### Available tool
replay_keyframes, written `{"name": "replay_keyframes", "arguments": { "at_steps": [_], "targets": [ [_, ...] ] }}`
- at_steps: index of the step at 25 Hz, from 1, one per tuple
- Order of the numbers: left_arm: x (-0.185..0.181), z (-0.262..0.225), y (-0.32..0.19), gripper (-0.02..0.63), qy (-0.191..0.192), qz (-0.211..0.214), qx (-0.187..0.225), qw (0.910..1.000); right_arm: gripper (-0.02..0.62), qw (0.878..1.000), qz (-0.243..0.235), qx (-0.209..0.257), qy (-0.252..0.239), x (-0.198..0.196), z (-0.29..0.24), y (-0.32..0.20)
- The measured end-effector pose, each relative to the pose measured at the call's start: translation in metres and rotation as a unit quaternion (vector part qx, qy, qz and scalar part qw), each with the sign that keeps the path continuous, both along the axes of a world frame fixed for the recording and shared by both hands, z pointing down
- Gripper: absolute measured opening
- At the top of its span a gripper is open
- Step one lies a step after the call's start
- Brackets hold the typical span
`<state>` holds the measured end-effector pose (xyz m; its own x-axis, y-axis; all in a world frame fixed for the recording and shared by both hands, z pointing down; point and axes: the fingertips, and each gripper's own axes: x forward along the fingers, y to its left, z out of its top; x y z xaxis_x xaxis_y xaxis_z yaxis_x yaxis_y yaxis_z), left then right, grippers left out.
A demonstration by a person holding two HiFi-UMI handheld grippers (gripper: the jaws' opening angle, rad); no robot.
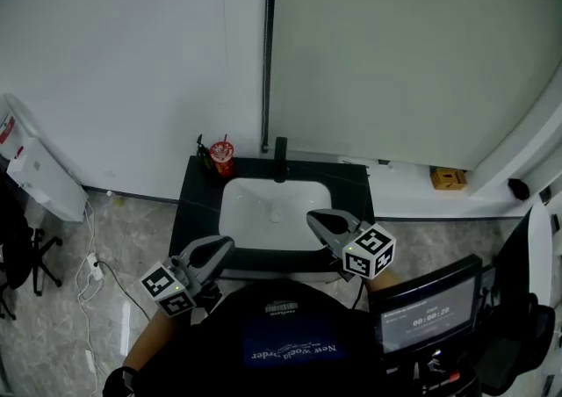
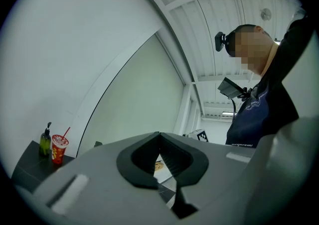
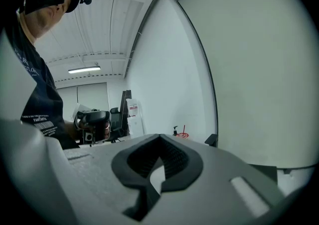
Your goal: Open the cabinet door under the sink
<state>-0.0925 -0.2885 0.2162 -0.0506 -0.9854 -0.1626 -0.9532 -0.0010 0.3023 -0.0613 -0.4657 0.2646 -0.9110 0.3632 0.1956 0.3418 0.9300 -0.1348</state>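
Note:
The black counter (image 1: 189, 211) with its white sink basin (image 1: 274, 206) and black faucet (image 1: 281, 158) lies just ahead of me. The cabinet door under it shows in no view; the counter's front edge and my body hide it. My left gripper (image 1: 224, 246) hovers over the counter's near left corner, jaws shut and empty; in the left gripper view (image 2: 159, 134) the tips meet and point slightly up. My right gripper (image 1: 316, 218) hangs over the basin's near right side. Its tips also meet in the right gripper view (image 3: 159, 136), with nothing held.
A red cup with a straw (image 1: 221, 156) and a dark bottle (image 1: 204, 154) stand at the counter's back left. A yellow box (image 1: 448, 178) lies on the white ledge at right. A white bin (image 1: 39, 180), a chair (image 1: 18, 246) and floor cables (image 1: 92, 272) are at left.

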Motion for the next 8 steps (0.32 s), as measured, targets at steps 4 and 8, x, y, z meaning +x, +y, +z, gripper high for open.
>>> {"name": "replay_keyframes", "arguments": {
  "at_steps": [4,8],
  "targets": [
    [0.0028,0.0011,-0.0026,0.0,0.001,0.003,-0.004,1.0,0.0,1.0,0.003,-0.004,0.001,0.0034,0.0018,-0.0021],
    [0.0054,0.0028,-0.0004,0.0,0.003,-0.001,-0.002,1.0,0.0,1.0,-0.003,-0.002,0.004,0.0058,0.0041,0.0003]
  ]
}}
